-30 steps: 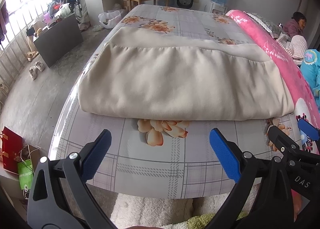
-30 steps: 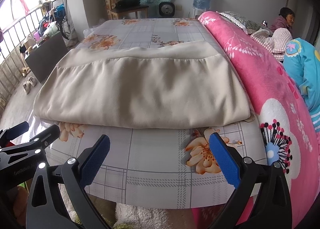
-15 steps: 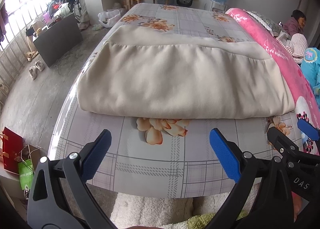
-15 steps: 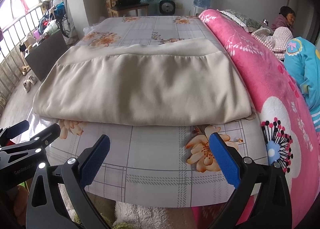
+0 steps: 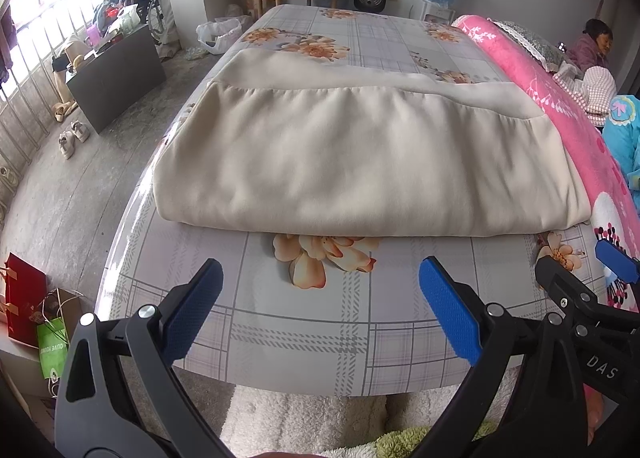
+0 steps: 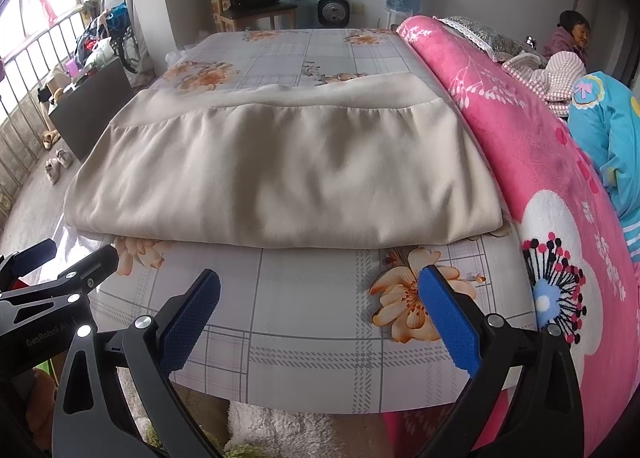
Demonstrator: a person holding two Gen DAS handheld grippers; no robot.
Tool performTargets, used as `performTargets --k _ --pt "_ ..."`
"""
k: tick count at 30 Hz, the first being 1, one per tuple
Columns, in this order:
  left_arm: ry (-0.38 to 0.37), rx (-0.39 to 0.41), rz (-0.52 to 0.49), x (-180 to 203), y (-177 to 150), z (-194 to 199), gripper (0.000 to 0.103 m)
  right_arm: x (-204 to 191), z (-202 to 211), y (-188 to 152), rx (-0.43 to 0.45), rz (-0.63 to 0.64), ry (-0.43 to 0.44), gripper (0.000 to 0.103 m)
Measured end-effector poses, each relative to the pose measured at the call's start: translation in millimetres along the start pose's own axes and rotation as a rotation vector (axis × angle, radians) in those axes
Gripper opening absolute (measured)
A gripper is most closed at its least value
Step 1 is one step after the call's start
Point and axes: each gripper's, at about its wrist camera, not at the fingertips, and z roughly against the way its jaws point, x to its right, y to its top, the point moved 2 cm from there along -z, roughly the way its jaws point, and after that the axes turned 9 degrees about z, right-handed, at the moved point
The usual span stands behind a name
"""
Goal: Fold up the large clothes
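Observation:
A large beige garment (image 5: 360, 162) lies folded flat on the bed, its fold edge facing me; it also shows in the right wrist view (image 6: 288, 178). My left gripper (image 5: 320, 310) is open and empty, hovering over the bed's near edge, short of the fold. My right gripper (image 6: 320, 314) is open and empty too, beside it on the right, also short of the fold. The right gripper's fingers (image 5: 616, 262) show at the right edge of the left wrist view; the left gripper's fingers (image 6: 60, 270) show at the left of the right wrist view.
The bed has a grey checked sheet with orange flowers (image 5: 320, 254). A pink blanket (image 6: 520, 138) runs along its right side, with a person (image 6: 576, 34) sitting beyond. A dark cabinet (image 5: 116, 74), shoes and bags stand on the floor at left. A white fluffy rug (image 5: 304, 422) lies below.
Both grippers have drifted slightly closer to the folded garment, staying open. The garment has not moved.

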Motion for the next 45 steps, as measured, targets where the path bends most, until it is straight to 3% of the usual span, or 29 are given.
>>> performTargets --k 45 --pt "0.008 -0.008 0.022 -5.9 2.0 -2.3 0.095 -1.4 0.4 -0.6 -0.016 0.0 -0.005 0.097"
